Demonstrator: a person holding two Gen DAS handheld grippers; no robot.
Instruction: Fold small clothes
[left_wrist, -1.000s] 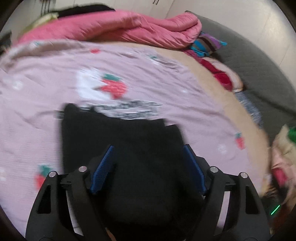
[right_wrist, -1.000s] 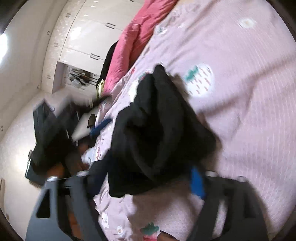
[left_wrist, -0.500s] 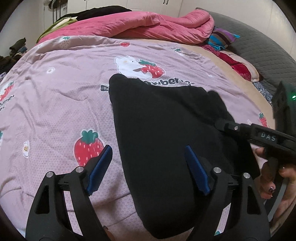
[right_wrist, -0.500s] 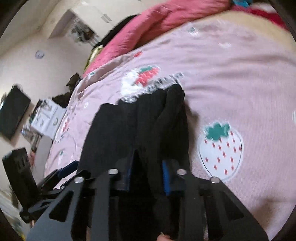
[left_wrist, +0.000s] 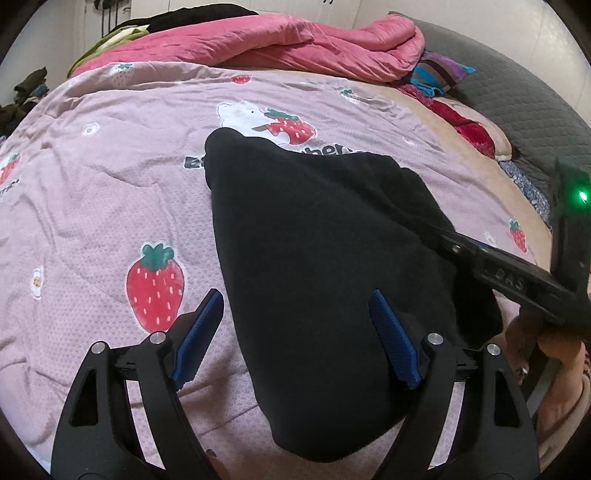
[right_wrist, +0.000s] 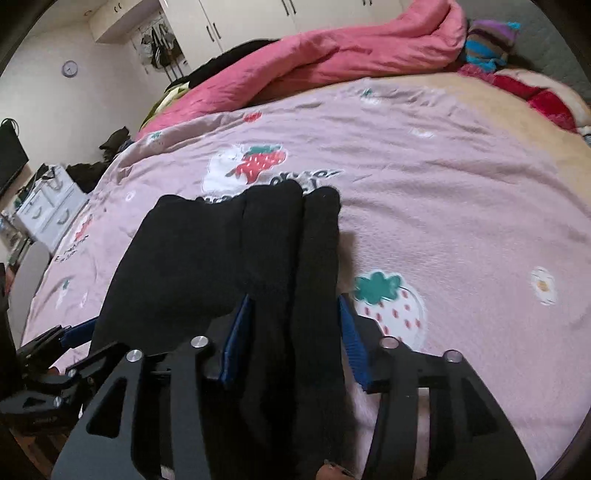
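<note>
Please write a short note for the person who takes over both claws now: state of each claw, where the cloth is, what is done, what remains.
Left claw: open, empty, over the near end of the black fleece garment.
Right claw: jaws have just been opening, the garment's folded right edge between them, apparently released.
Garment lies on the pink strawberry-print bedsheet.
Done: long fold.
Left: probably fold it across, then smooth.
</note>
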